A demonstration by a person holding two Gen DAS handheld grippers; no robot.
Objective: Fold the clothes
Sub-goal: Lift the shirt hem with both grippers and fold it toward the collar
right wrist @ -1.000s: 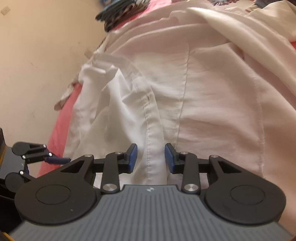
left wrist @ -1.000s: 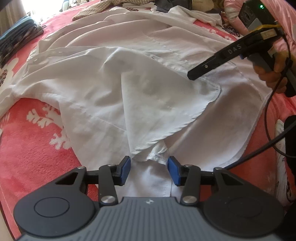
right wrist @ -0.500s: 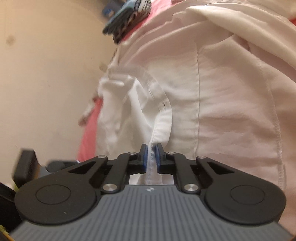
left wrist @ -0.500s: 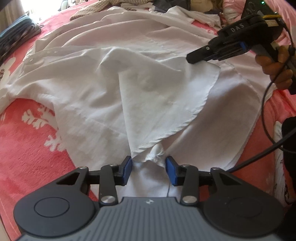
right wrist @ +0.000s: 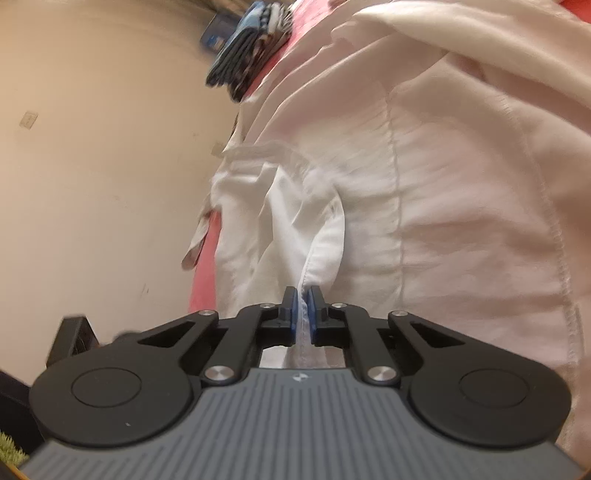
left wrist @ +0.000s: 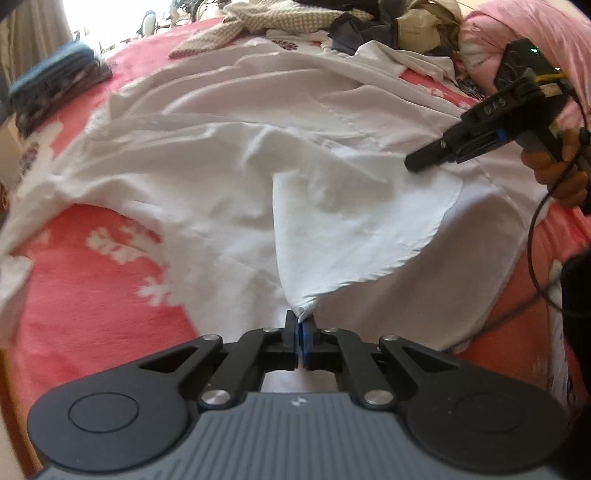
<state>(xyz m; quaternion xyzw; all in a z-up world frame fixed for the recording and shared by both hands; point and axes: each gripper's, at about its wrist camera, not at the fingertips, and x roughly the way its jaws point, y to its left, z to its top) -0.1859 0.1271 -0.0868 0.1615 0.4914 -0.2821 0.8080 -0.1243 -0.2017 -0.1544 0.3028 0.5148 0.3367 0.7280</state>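
A white shirt (left wrist: pixel 229 177) lies spread across a red bedspread (left wrist: pixel 92 280). In the left wrist view my left gripper (left wrist: pixel 300 326) pinches a pointed corner of the shirt's folded-over flap; its jaws are closing, and the blue pads press on the cloth. That view also shows my right gripper (left wrist: pixel 416 162) at the shirt's right side, held in a hand (left wrist: pixel 554 173). In the right wrist view the right gripper (right wrist: pixel 303 304) grips a hemmed edge of the white shirt (right wrist: pixel 443 192); its jaws are closing too, with cloth running back between the pads.
A folded dark striped stack (left wrist: pixel 55 92) sits at the bed's far left. A heap of other clothes (left wrist: pixel 332 18) and a pink pillow (left wrist: pixel 517 33) lie at the back. A black cable (left wrist: pixel 535 258) hangs at the right. A beige wall (right wrist: pixel 92 147) is beside the bed.
Both grippers have gone from open to shut on the shirt. The left one has lifted its corner a little, and the right one has rolled while pinching the hem.
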